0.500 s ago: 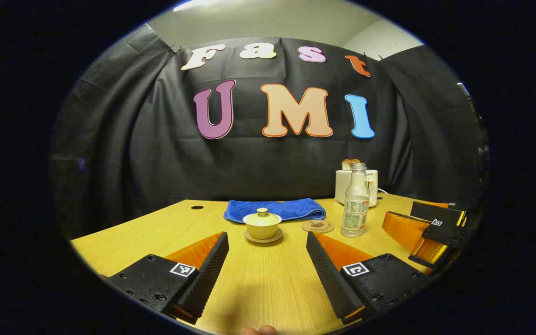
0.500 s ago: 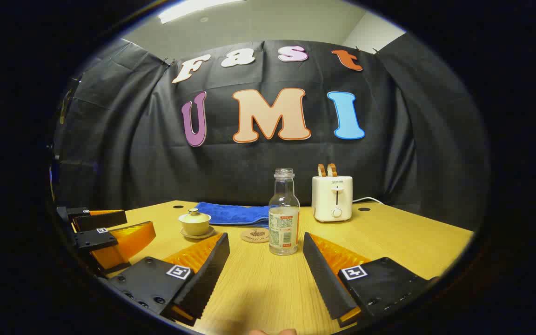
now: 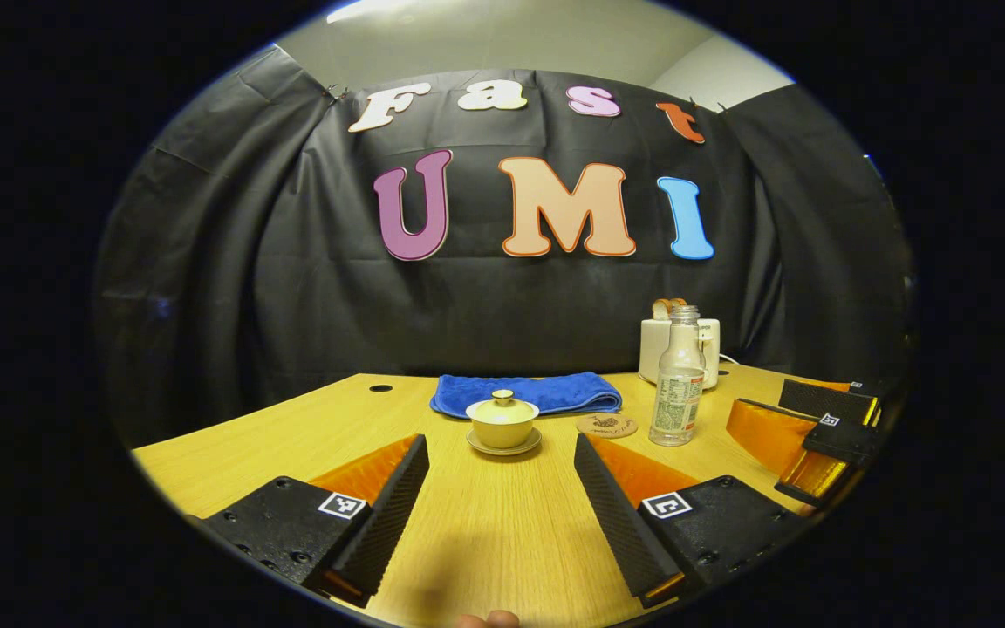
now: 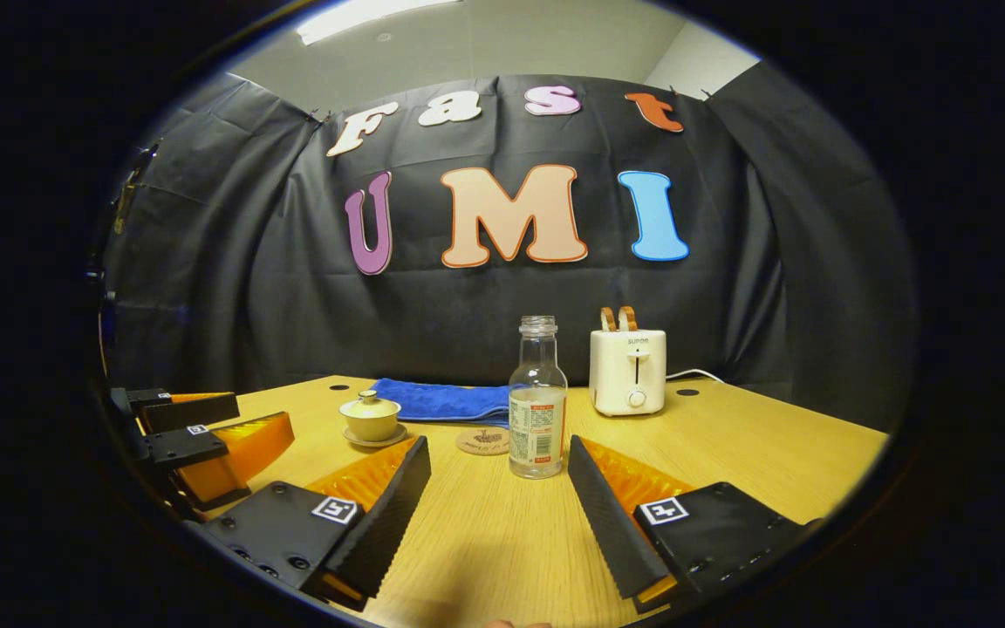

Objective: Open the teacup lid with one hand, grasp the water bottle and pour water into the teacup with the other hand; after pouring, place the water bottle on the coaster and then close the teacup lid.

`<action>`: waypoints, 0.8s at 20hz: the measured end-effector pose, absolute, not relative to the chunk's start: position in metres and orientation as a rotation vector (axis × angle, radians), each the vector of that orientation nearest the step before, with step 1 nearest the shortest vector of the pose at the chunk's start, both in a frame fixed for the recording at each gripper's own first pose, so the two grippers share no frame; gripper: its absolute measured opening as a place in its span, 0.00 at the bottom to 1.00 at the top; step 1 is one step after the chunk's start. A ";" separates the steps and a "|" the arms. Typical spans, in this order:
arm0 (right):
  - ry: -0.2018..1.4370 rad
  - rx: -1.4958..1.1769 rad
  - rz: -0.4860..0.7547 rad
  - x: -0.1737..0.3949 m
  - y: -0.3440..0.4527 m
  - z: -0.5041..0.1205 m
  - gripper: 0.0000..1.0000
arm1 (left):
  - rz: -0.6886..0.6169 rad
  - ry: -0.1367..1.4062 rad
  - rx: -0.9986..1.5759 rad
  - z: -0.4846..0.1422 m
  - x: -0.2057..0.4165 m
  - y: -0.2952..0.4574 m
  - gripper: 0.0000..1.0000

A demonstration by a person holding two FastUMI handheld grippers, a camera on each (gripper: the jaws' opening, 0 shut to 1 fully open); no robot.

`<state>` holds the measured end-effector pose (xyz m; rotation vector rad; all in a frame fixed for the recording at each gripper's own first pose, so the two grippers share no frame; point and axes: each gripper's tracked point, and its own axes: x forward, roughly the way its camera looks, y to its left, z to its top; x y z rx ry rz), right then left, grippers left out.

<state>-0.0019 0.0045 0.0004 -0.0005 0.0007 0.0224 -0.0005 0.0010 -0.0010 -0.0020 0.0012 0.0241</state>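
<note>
A yellow lidded teacup (image 3: 502, 420) (image 4: 370, 419) sits on its saucer on the wooden table, lid on. A clear uncapped water bottle (image 3: 679, 380) (image 4: 537, 403) stands upright to its right, with a round brown coaster (image 3: 606, 426) (image 4: 482, 440) between them. My left gripper (image 3: 501, 510) is open, short of the teacup and aimed at it. My right gripper (image 4: 495, 510) is open too, with the bottle just beyond its fingertips. In each view the other gripper sits at the side, the left one (image 4: 197, 440) and the right one (image 3: 803, 432).
A folded blue towel (image 3: 527, 392) (image 4: 443, 400) lies behind the teacup. A white toaster (image 4: 628, 371) (image 3: 679, 349) with its cord stands at the back right. The wooden table (image 4: 755, 453) stretches wide to the right of the bottle.
Both grippers have shifted slightly; in the left gripper view the teacup and bottle slid right and look a bit farther off. Both stay open.
</note>
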 end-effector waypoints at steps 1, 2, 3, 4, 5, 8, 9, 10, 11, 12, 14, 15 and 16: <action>0.002 0.000 0.022 -0.001 0.005 0.001 0.98 | 0.024 0.001 -0.002 -0.001 0.000 0.001 0.98; 0.001 -0.001 0.023 -0.001 0.004 0.000 0.97 | 0.023 0.002 -0.002 0.000 0.001 0.000 0.98; 0.002 0.000 0.024 0.000 0.004 0.001 0.98 | 0.022 0.003 -0.004 -0.001 0.001 0.001 0.98; 0.002 0.000 0.026 -0.001 0.004 0.000 0.98 | 0.022 0.004 -0.004 -0.001 0.001 0.002 0.98; 0.002 -0.001 0.026 -0.001 0.005 0.000 1.00 | 0.021 0.003 -0.004 -0.001 0.001 0.001 0.98; 0.002 -0.001 0.028 -0.002 0.005 0.000 0.98 | 0.019 0.003 -0.005 0.000 0.000 0.001 0.98; 0.002 0.000 0.028 -0.001 0.005 0.001 0.98 | 0.018 0.003 -0.005 0.000 0.000 0.002 0.98; 0.002 -0.001 0.028 -0.001 0.005 0.001 0.98 | 0.018 0.003 -0.005 0.000 0.000 0.002 0.98; 0.002 -0.001 0.028 -0.001 0.005 0.002 0.98 | 0.018 0.003 -0.005 0.000 0.000 0.001 0.98; 0.002 -0.001 0.028 -0.002 0.005 0.001 0.98 | 0.018 0.003 -0.005 0.000 0.001 0.001 0.98; 0.003 -0.001 0.028 -0.002 0.005 0.001 0.98 | 0.017 0.003 -0.006 -0.001 -0.001 0.001 0.98; 0.003 -0.001 0.029 -0.002 0.005 0.001 0.98 | 0.015 0.003 -0.006 0.000 0.000 0.001 0.98; 0.004 0.000 0.033 -0.002 0.006 0.000 0.98 | 0.012 0.002 -0.006 -0.001 -0.001 0.000 0.98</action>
